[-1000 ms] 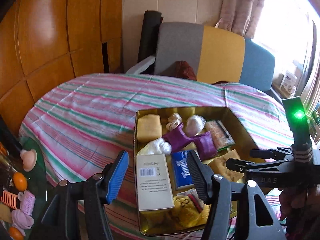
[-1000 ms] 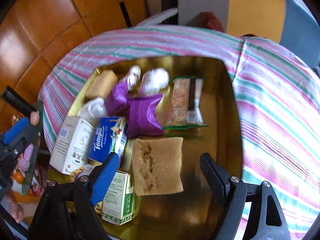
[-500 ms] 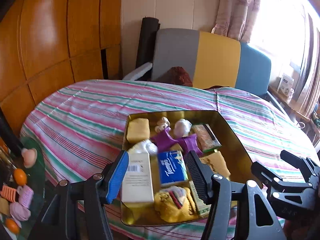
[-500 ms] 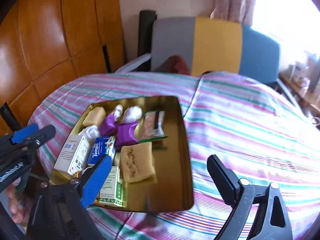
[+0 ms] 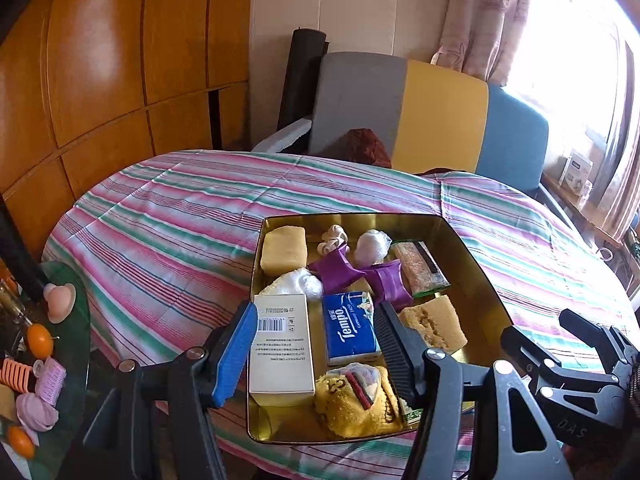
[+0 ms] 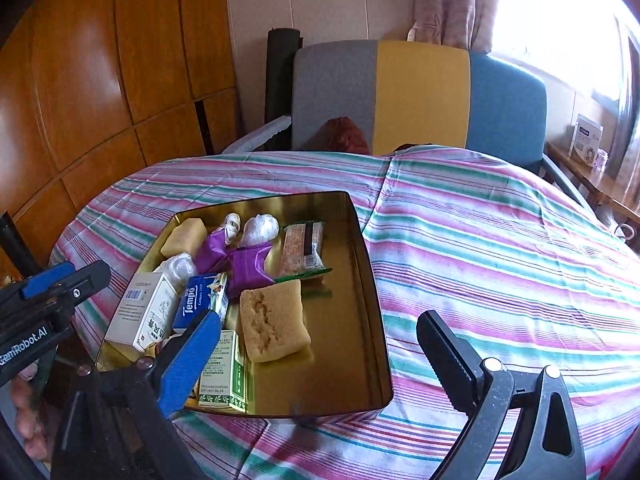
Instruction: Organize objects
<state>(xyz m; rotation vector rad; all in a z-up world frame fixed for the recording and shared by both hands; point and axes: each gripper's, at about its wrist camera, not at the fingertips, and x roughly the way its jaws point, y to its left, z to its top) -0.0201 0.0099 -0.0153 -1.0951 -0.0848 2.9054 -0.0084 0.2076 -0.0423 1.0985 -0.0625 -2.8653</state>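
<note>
Gold tin tray point(image 5: 472, 256) on a round table under a striped cloth point(image 5: 168, 216), near its front edge

Contents of the tray:
- white box point(image 5: 280, 350) with a barcode, lying flat at the front left corner
- blue tissue pack point(image 5: 350, 328), just beside the white box on its right
- yellow knitted item point(image 5: 356, 400) at the front edge, partly behind a gripper finger
- green and white carton point(image 6: 224, 368) at the front, beside the brown sponge
- brown sponge point(image 6: 274, 322), flat near the middle
- two purple packets point(image 5: 360, 274) touching each other in the middle
- yellow sponge point(image 5: 284, 250) in the back left corner
- two white plastic-wrapped bundles point(image 5: 374, 242), one at the back, one beside the white box
- snack bar in a clear wrapper point(image 6: 306, 246), toward the back
- right-hand part of the tray floor bare

Tongs:
- left gripper point(image 5: 316, 354) held above the front of the tray, jaws partly apart, nothing between the pads
- right gripper point(image 6: 320, 356) held above the tray's front right corner, jaws spread wide, holding nothing

Surroundings: grey, yellow and blue chair point(image 6: 420, 92) behind the table; wood panel wall point(image 5: 100, 60) at left; curtain point(image 5: 480, 12) by a bright window
</note>
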